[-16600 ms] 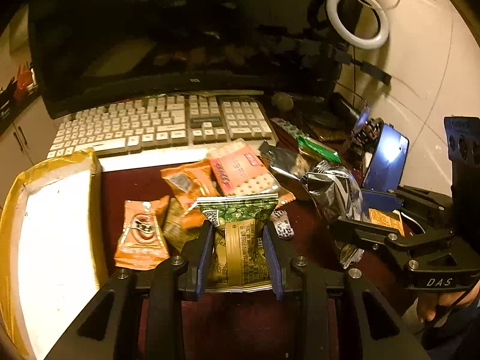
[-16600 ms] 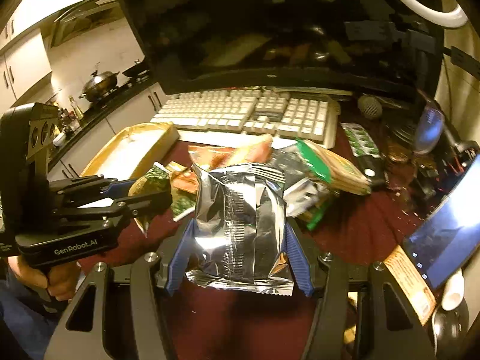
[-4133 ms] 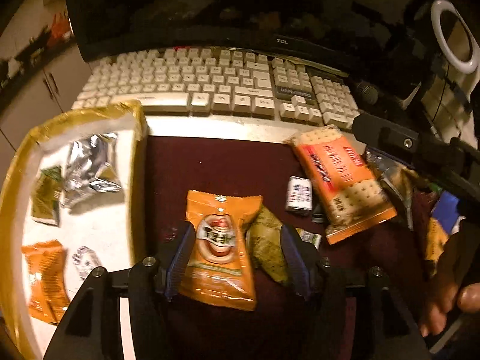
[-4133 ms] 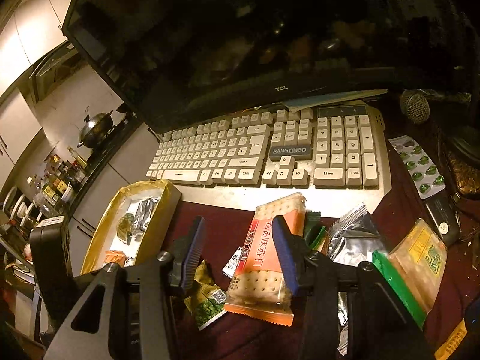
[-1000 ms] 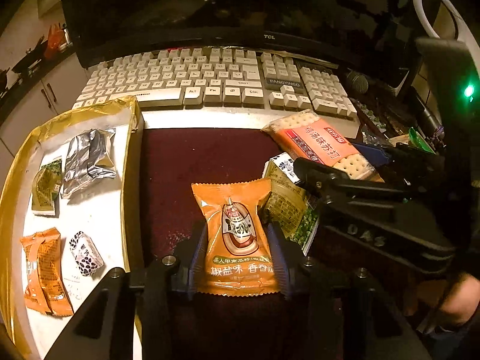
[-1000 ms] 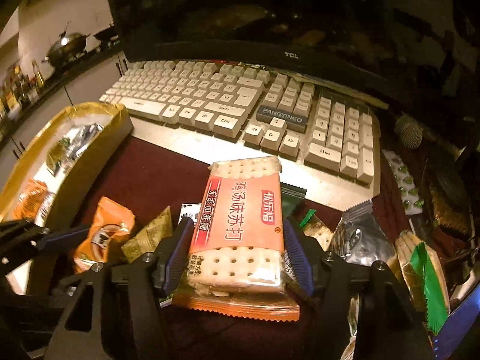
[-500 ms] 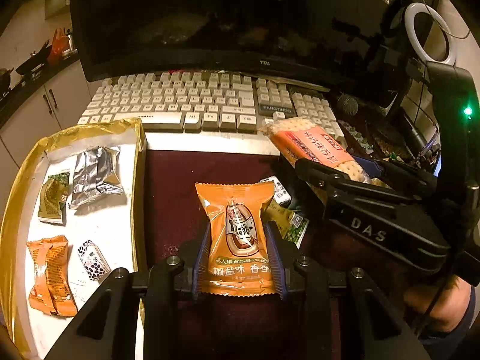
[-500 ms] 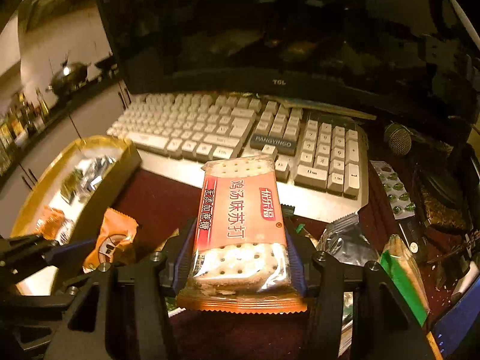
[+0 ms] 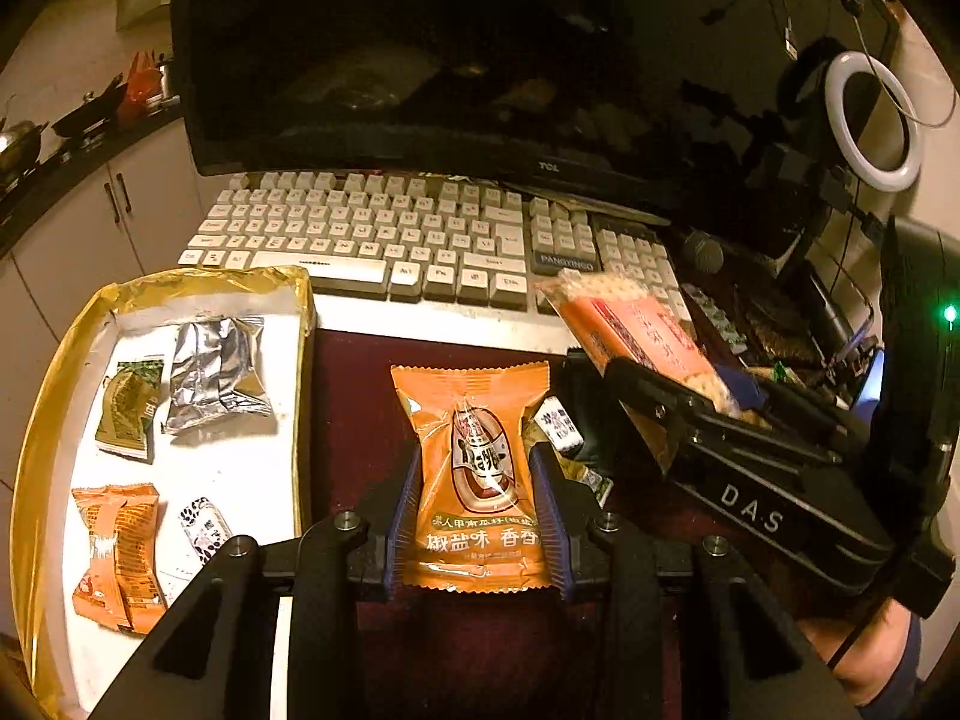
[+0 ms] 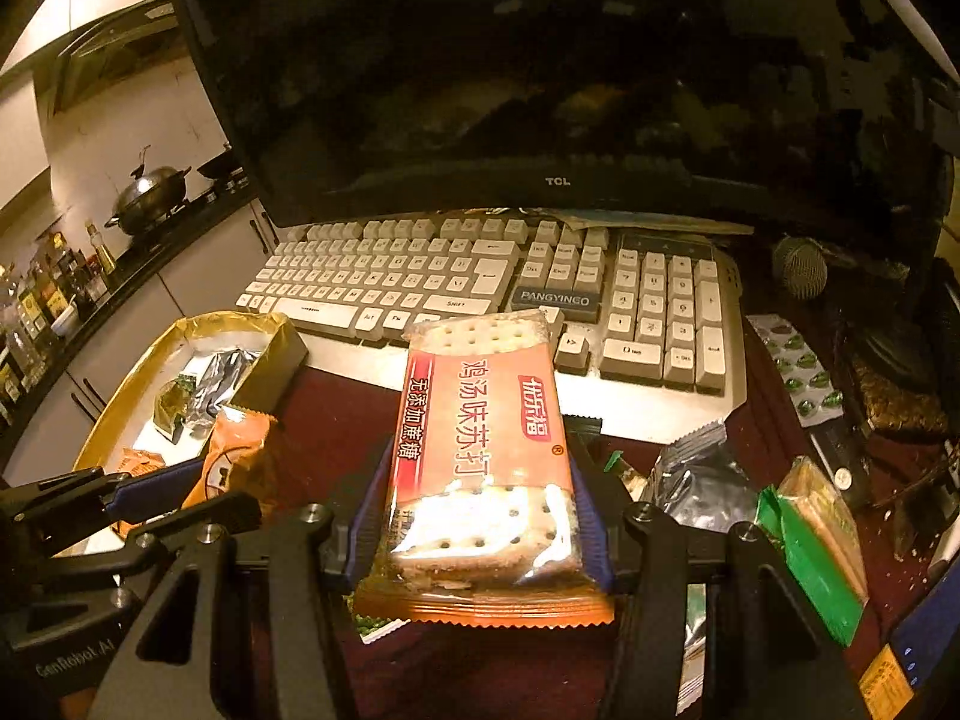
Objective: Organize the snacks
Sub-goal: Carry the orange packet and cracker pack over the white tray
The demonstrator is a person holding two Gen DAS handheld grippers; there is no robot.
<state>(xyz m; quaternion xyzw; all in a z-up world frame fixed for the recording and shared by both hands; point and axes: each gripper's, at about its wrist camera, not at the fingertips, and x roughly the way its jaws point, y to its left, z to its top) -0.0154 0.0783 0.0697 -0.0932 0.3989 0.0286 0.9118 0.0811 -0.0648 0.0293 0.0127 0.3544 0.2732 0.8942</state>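
Note:
My left gripper (image 9: pixel 477 498) is shut on an orange seed packet (image 9: pixel 477 468) and holds it above the dark red table. My right gripper (image 10: pixel 477 510) is shut on an orange soda cracker pack (image 10: pixel 480 438), lifted in front of the keyboard (image 10: pixel 480 282). The cracker pack also shows in the left wrist view (image 9: pixel 630 330), with the right gripper body below it. A gold-rimmed white tray (image 9: pixel 54 396) at the left holds a silver packet (image 9: pixel 213 372), a green packet (image 9: pixel 129 414), an orange packet (image 9: pixel 117 552) and a small spotted candy (image 9: pixel 204 525).
A silver packet (image 10: pixel 702 480), a green-ended cracker pack (image 10: pixel 810 522) and a green blister strip (image 10: pixel 798 372) lie right of the grippers. Small snacks (image 9: pixel 564 432) lie beneath the grippers. A monitor (image 10: pixel 540 90) stands behind the keyboard. A ring light (image 9: pixel 873 120) stands at far right.
Both grippers have risen with their packs. The cracker pack has come up off the table and stands higher against the keyboard. The orange packet is lifted too.

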